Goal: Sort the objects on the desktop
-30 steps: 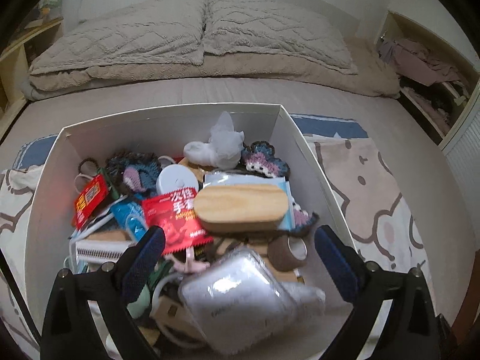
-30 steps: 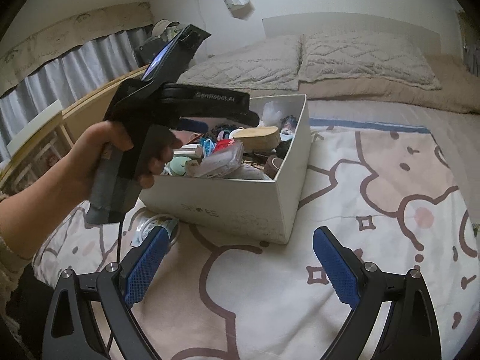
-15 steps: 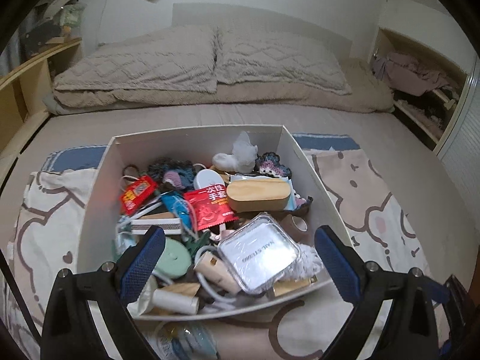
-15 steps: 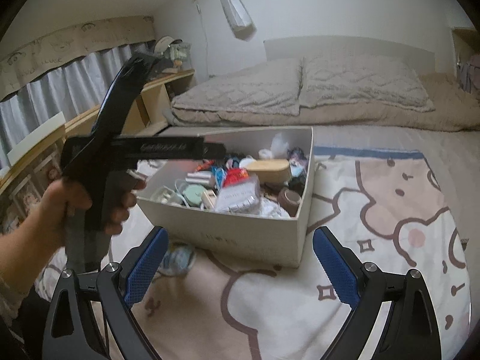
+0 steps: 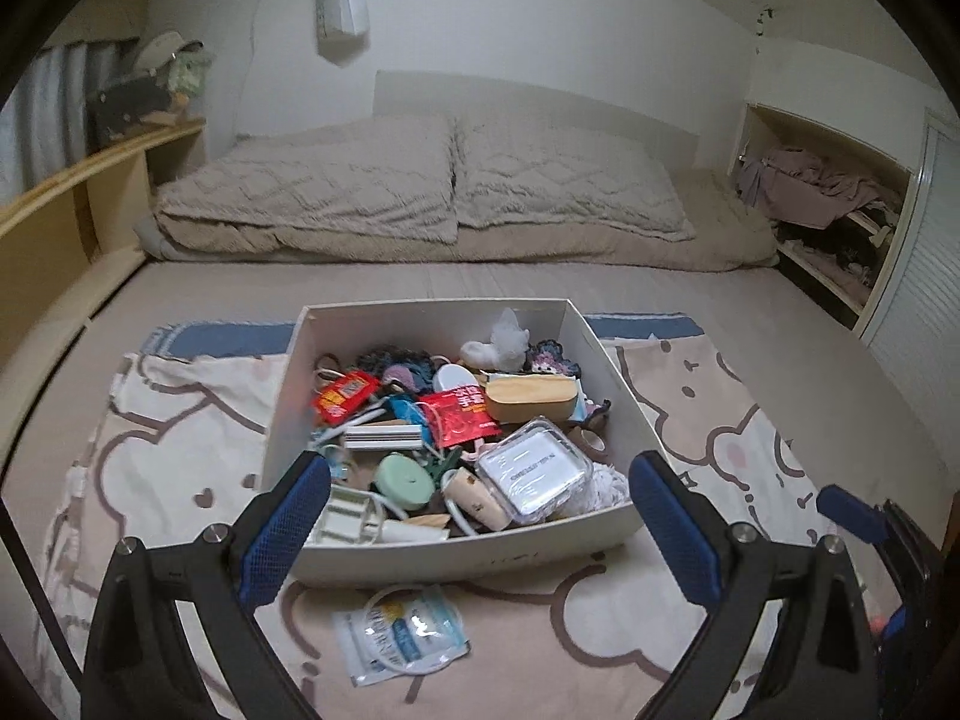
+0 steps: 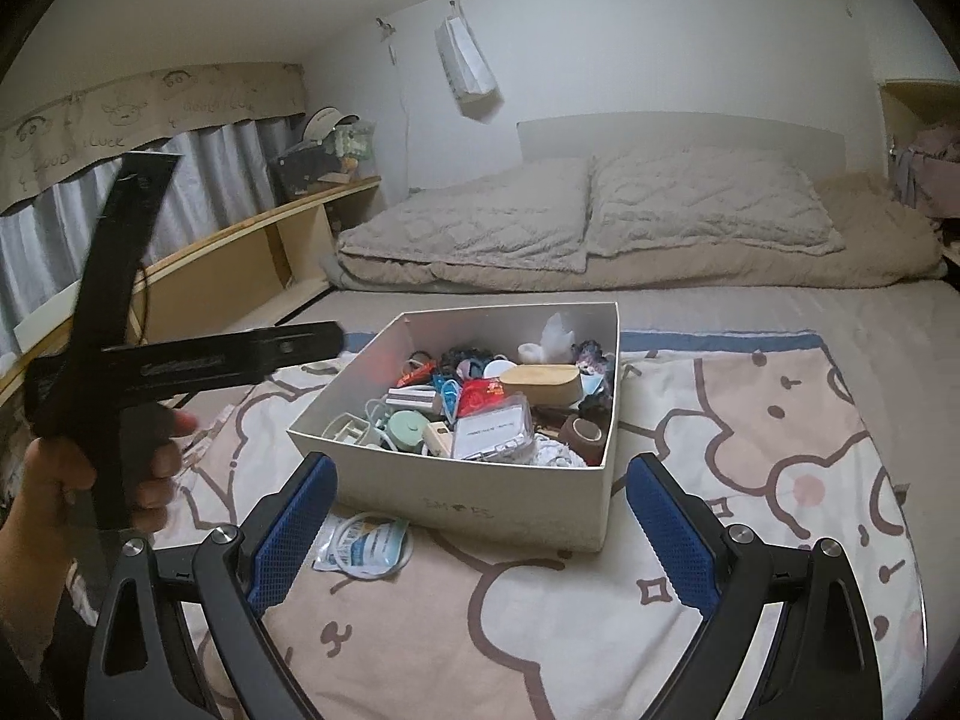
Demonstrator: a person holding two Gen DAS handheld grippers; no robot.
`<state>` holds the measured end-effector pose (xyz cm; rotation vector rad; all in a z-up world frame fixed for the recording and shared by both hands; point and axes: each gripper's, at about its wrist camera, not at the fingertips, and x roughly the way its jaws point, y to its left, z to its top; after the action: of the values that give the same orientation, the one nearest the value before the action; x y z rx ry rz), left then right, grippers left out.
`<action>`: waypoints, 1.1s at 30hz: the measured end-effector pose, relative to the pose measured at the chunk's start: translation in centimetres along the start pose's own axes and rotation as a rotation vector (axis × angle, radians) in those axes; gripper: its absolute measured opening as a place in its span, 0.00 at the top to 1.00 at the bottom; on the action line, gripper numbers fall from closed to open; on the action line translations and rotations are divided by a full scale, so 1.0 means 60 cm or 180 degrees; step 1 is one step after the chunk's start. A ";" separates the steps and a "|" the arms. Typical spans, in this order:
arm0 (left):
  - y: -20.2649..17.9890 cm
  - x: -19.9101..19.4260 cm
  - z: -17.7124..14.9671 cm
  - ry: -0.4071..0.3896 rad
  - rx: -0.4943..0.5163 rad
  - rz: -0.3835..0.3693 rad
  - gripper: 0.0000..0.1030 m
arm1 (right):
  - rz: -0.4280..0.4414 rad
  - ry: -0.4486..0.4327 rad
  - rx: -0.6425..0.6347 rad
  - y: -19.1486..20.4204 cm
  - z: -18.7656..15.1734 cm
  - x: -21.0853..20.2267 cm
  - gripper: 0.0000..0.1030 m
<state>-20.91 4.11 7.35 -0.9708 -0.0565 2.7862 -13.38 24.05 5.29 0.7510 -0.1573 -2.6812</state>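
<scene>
Both tongs, left (image 5: 477, 519) and right (image 6: 477, 522), hang spread and empty. Nearest lies a packet (image 5: 405, 633) on the blanket (image 5: 750, 420), just before the box (image 5: 456, 552): probably the easiest pick, approached low and flat. The box beyond is crammed; its wall blocks sideways reaches. Pillows (image 5: 420, 186) lie far behind.

dim indoor light | soft shadows | fisheye edges vignetted | slight blur
</scene>
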 end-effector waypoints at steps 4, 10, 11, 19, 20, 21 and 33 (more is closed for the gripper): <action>0.007 -0.041 -0.012 -0.0097 0.0002 0.0049 0.02 | -0.0033 -0.0020 -0.0012 0.013 -0.004 -0.011 0.06; 0.017 -0.095 -0.031 -0.0243 0.0036 0.0121 0.02 | -0.0085 -0.0050 -0.0007 0.031 -0.009 -0.030 0.06; 0.018 -0.104 -0.035 -0.0267 0.0044 0.0121 0.02 | -0.0098 -0.0059 -0.0014 0.033 -0.010 -0.034 0.06; 0.023 -0.152 -0.067 -0.0403 0.0127 0.0215 0.02 | -0.0294 -0.0106 -0.0083 0.053 -0.020 -0.059 0.06; 0.023 -0.156 -0.070 -0.0415 0.0134 0.0239 0.02 | -0.0322 -0.0123 -0.0088 0.055 -0.021 -0.063 0.06; 0.023 -0.161 -0.075 -0.0431 0.0137 0.0265 0.02 | -0.0351 -0.0142 -0.0091 0.058 -0.022 -0.067 0.06; 0.033 -0.185 -0.114 -0.0448 0.0048 0.0269 0.02 | -0.0652 -0.0183 -0.0137 0.073 -0.038 -0.087 0.06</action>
<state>-8.49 -0.11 8.57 -0.7900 -0.0148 2.9242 -6.70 21.84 6.70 0.7120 -0.0380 -2.8913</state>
